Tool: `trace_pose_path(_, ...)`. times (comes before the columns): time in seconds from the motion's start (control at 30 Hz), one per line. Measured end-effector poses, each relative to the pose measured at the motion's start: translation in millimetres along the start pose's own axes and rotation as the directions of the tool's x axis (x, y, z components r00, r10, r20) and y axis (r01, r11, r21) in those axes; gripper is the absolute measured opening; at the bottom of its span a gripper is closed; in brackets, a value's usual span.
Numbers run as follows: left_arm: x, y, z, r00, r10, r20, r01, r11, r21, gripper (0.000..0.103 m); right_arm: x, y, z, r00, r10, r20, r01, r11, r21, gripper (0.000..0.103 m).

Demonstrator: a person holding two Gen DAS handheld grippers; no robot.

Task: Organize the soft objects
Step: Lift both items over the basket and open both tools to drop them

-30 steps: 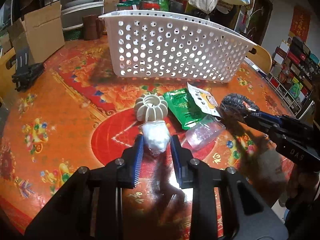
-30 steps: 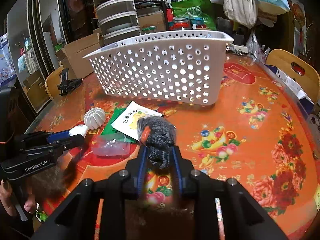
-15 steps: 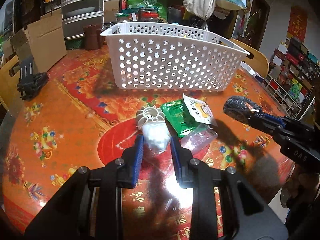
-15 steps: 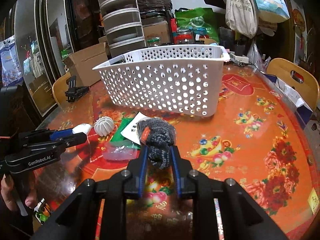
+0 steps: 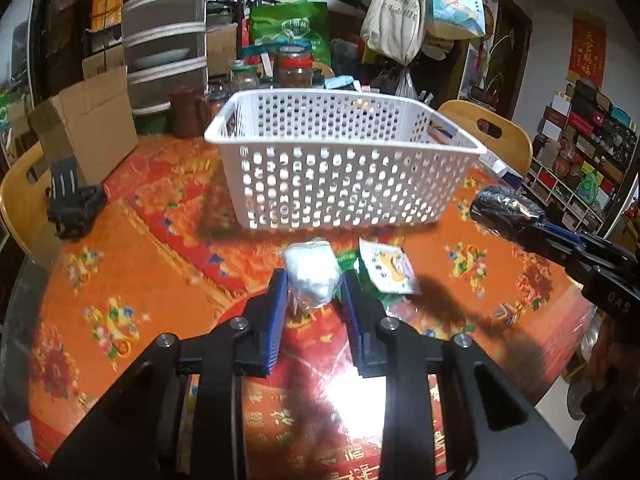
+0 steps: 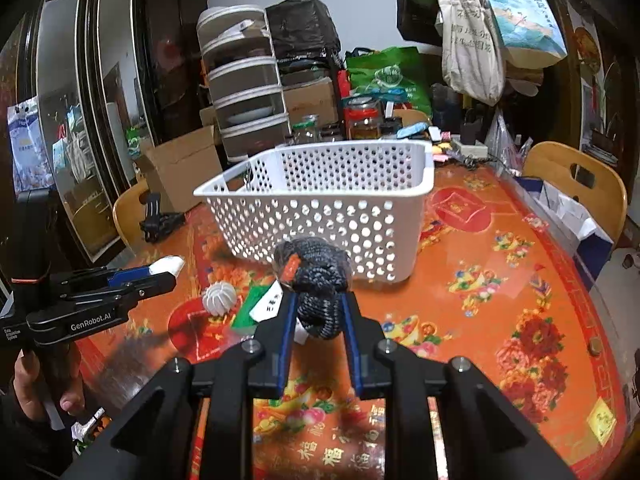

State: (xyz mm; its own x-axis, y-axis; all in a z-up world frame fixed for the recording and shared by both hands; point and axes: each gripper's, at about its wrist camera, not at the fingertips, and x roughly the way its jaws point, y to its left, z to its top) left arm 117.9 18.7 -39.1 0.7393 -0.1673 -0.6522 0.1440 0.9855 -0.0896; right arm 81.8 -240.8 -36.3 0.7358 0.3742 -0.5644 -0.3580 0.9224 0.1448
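My left gripper (image 5: 313,284) is shut on a white soft bundle in clear wrap (image 5: 312,276) and holds it above the table, in front of the white perforated basket (image 5: 340,184). My right gripper (image 6: 318,304) is shut on a dark knitted bundle in clear wrap (image 6: 316,276), also lifted, short of the basket (image 6: 320,216). The left wrist view shows the right gripper's dark bundle (image 5: 500,208) at the right; the right wrist view shows the left gripper (image 6: 160,270) with its white bundle (image 6: 168,265) at the left.
On the table lie a white ribbed ball (image 6: 219,298), a green packet (image 6: 250,312) and a white-and-yellow sachet (image 5: 386,266). A black clip (image 5: 72,204), a cardboard box (image 5: 88,124), jars and wooden chairs (image 5: 488,132) ring the floral table.
Both grippers have risen with their bundles and tilted up; the basket's open top now shows and the ribbed ball has dropped out of the left wrist view.
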Motion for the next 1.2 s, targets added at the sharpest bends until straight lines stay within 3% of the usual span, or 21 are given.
trace_pose_path(0.2,-6,-1,30,0.999,-0.017,0.028,0.017,1.0,0.01,0.025,-12,1,24,0.999,-0.012,0.051,0.013,1.0,-0.015,0.021)
trace_pose_path(0.5,3,4,104,0.998,-0.032,0.049,0.031,0.999,0.022,0.025,-7,-1,79,0.996,-0.038,0.077,0.042,0.997,-0.058,0.021)
trace_pose_path(0.67,27,2,144,1.0,-0.018,0.025,0.017,1.0,0.02,0.025,21,-5,105,0.998,-0.055,0.03,0.057,0.996,-0.069,0.021)
trace_pose_path(0.9,91,-5,186,0.998,0.006,-0.066,-0.005,1.0,0.016,0.025,77,-16,132,0.993,-0.079,-0.087,0.073,0.995,-0.073,0.021)
trace_pose_path(1.2,175,4,197,0.97,0.049,-0.239,-0.049,0.999,0.002,0.025,153,-25,142,0.958,-0.141,-0.25,0.12,0.988,-0.098,0.021)
